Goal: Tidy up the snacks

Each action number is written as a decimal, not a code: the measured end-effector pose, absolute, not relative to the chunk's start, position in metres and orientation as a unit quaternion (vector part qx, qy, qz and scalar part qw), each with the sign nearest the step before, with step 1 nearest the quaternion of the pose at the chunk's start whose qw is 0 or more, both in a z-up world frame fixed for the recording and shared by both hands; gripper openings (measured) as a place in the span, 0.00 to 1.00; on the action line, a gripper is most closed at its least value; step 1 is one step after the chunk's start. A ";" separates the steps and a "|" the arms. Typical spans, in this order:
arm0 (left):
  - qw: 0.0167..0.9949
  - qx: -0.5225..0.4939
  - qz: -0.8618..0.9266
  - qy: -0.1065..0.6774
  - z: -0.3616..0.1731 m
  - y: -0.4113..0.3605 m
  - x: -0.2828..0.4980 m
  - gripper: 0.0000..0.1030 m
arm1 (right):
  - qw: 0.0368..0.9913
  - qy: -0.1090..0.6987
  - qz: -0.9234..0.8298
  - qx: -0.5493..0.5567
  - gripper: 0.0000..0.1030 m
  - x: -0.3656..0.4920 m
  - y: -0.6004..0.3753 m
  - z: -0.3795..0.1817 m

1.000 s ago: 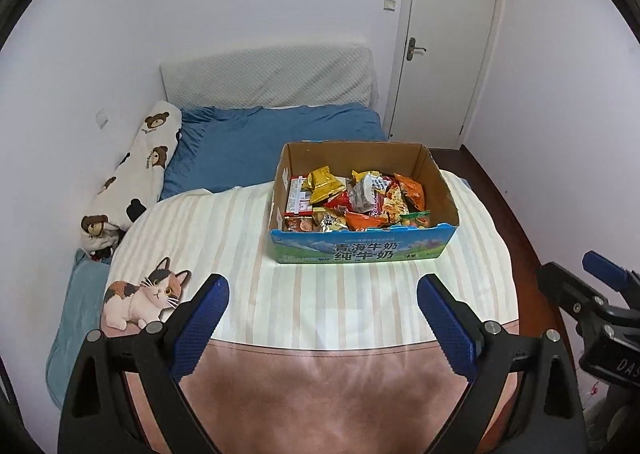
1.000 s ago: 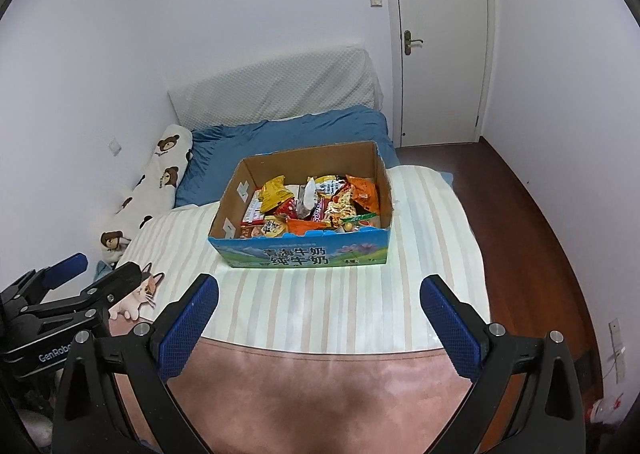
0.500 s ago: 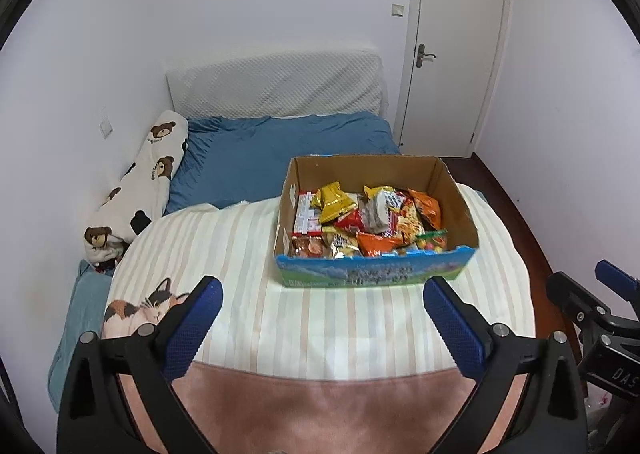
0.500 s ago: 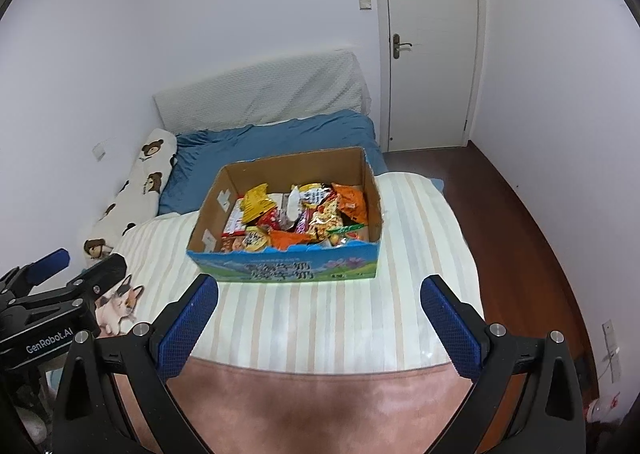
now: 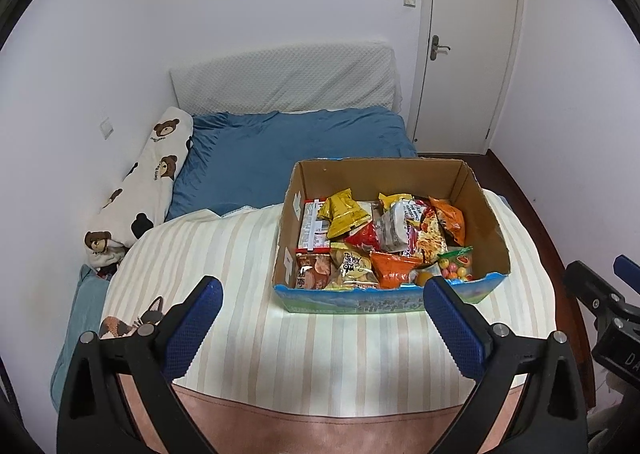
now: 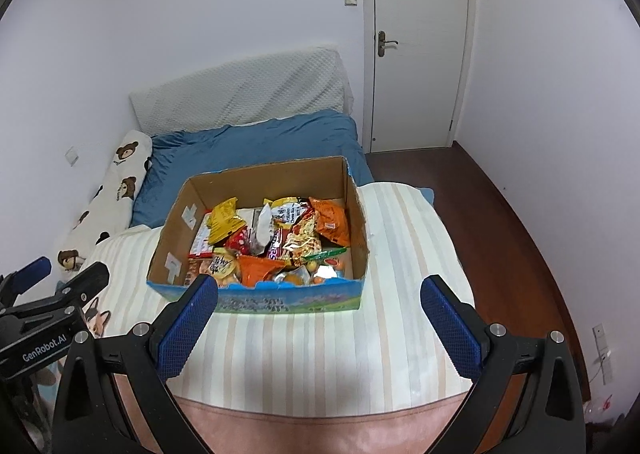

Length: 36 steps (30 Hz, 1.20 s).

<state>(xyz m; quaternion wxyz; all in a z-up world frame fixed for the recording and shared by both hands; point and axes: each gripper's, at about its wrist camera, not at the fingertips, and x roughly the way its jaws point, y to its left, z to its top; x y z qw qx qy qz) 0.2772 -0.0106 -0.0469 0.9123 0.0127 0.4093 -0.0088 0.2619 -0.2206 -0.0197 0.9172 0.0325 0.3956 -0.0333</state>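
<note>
Nearest, the left gripper point(image 5: 320, 302) and right gripper point(image 6: 318, 300) are held wide apart, nothing between the fingers. Beyond, on the striped bed cover point(image 5: 248, 254), light, crinkly, slippery snack packets point(image 5: 384, 238) fill a cardboard box point(image 5: 484, 214); crimped edges are judged the best hold.

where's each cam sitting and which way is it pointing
Left wrist: on the left gripper, angled down over the striped blanket at the snack box; its own open blue fingers show, with the right gripper at the right edge.
Right wrist: on the right gripper, angled down at the same snack box; its open fingers show, the left gripper at the left edge.
Shared: box, blanket, blue bedding, bear pillow, door.
</note>
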 end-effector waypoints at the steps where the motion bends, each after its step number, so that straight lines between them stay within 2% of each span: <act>1: 0.911 0.013 -0.008 0.411 -0.048 -0.011 0.280 1.00 | 0.917 0.397 -0.035 0.031 1.00 0.266 -0.221 -0.022; 12: 0.890 0.020 -0.022 0.456 -0.064 -0.022 0.302 1.00 | 0.906 0.421 -0.039 0.025 1.00 0.287 -0.224 -0.037; 36: 0.884 0.012 -0.034 0.466 -0.061 -0.026 0.305 1.00 | 0.899 0.434 -0.040 0.034 1.00 0.282 -0.228 -0.037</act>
